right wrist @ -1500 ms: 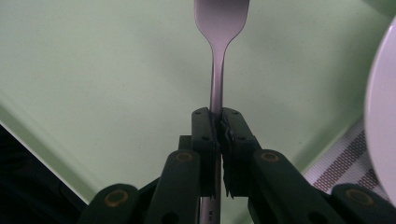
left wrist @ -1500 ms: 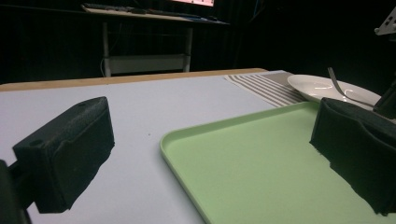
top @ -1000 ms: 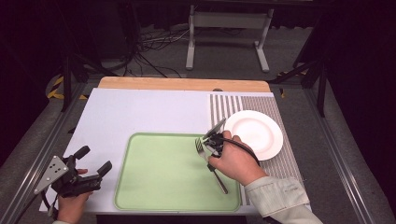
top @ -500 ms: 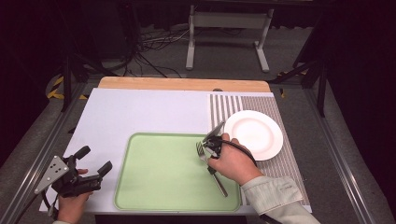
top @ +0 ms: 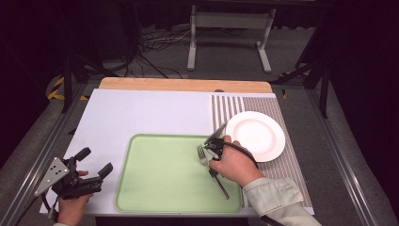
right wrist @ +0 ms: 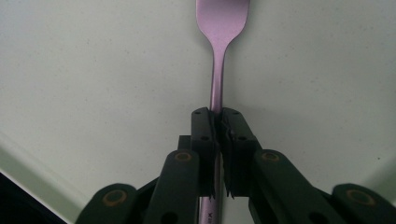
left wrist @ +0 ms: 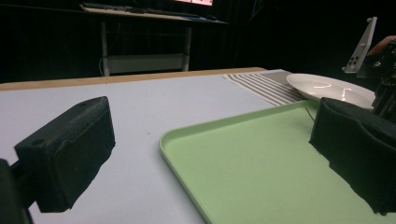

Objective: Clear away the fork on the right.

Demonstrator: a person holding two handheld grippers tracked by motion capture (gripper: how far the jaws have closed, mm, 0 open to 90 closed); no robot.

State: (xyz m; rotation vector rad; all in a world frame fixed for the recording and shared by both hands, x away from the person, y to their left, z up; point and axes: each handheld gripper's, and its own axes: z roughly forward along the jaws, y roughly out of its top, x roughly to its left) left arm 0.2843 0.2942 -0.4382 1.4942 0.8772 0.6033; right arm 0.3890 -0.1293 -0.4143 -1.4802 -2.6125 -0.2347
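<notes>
Table top [top: 141, 113]: a pale sheet covers it, with a wooden strip along the far edge.
Striped mat [top: 226, 106]: lies on the right part of the table, under the plate.
Green tray [top: 160, 174]: sits at the near middle of the table, its right rim beside the striped mat; the left gripper view shows its near corner [left wrist: 196, 135].
White plate [top: 259, 134]: rests on the mat, just right of the tray's far right corner; seen low and side-on in the left gripper view [left wrist: 327, 88].
Left gripper [top: 96, 162]: jaws spread wide with nothing between them; held low above the near left table edge, pointing right toward the tray. Its own view shows both black pads [left wrist: 70, 149] well apart.
Right gripper [top: 212, 143]: jaws pressed together on the fork's handle, as its own view [right wrist: 218, 116] shows.
Fork [top: 203, 154]: on the right part of the tray, tines toward the far side; its neck and head run up out of the right gripper view [right wrist: 219, 56], tines cut off at the top.
Right hand [top: 233, 165]: wraps the gripper from above, hiding the middle of the fork's handle; sleeve comes in from the near right.
Left hand [top: 73, 205]: partly cut off at the bottom edge.
</notes>
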